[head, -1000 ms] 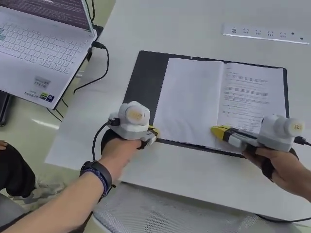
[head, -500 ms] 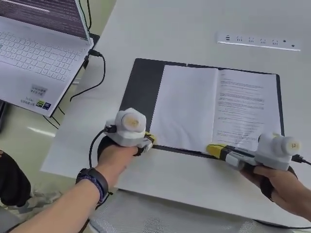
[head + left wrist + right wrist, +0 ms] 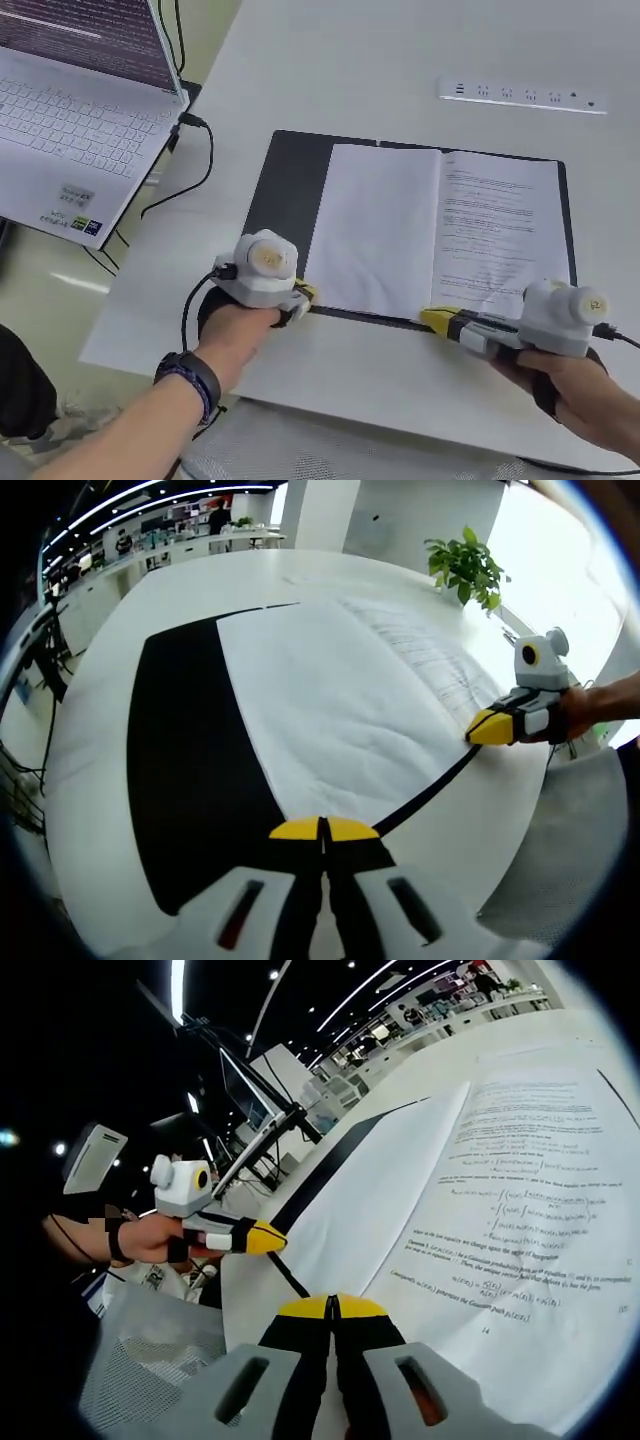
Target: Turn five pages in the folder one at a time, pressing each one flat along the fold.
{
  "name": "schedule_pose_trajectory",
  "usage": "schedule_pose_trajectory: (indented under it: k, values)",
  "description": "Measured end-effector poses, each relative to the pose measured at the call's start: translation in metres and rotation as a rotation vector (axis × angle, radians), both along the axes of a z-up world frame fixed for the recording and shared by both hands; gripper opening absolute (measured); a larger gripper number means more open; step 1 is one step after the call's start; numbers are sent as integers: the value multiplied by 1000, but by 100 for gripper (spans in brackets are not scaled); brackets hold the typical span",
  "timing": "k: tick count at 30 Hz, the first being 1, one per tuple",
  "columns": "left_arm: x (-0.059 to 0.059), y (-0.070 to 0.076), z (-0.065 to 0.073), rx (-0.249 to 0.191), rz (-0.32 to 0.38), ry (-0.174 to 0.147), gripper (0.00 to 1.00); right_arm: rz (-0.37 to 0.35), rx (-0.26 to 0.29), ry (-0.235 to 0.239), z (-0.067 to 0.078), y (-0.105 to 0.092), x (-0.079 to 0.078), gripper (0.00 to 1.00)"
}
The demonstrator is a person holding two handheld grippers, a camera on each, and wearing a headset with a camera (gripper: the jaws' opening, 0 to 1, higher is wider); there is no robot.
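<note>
White table (image 3: 350, 60) takes up most of the head view. Open laptop (image 3: 70, 120) in the upper left, partly off frame, hanging over the table's left edge. Black folder (image 3: 285, 190) lies open and flat at frame centre. Its bare black inner cover shows on the left. A blank page (image 3: 375, 225) lies in the middle and a printed page (image 3: 500, 230) on the right. The fold between the two pages runs top to bottom.

Left gripper (image 3: 303, 292) sits lower left of centre. Its yellow tips are at the folder's bottom edge, by the blank page's lower left corner. In the left gripper view the jaws are pressed together with nothing between them. Right gripper (image 3: 433, 319) is at lower right, lying sideways and pointing left. Its tips are at the bottom end of the fold. In the right gripper view the jaws are clenched tip to tip with no paper pinched.

White power strip (image 3: 522, 96) lies at the upper right, well apart from the folder. Black cable (image 3: 195, 165) runs from the laptop's side down the table's left edge. Dark watch (image 3: 195, 370) on the left wrist, lower left.
</note>
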State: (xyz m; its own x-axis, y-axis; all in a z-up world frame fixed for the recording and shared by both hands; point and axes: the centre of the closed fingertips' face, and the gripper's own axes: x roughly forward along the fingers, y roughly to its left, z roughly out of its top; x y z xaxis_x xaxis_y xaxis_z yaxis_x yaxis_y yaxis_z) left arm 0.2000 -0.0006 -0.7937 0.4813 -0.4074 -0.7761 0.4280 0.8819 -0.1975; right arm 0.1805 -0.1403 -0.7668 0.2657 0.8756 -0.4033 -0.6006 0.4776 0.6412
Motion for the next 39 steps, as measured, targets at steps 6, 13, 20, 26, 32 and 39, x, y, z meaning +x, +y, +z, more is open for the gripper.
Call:
schedule_pose_trajectory:
  k: [6,13,20,26,32,39]
  values:
    - [-1,-1,1,-10,1,14,0,-8,-6,13,1,0,-1,0]
    - [0,-5,13,-47,2,-1,2,8,-15,-5,10,0,-3,8]
    - [5,-8,31,-55,-39,-53,9,-11,-61,-60,17,-13,6,19]
    - [5,-15,43,-58,-86,-94,17,-7,-130,-131,23,-32,12,28]
    - [3,-22,58,-69,-133,-135,24,-25,-156,-174,33,-50,17,33]
    - [-2,-26,75,-92,-156,-174,31,-39,-183,-220,47,-67,15,43]
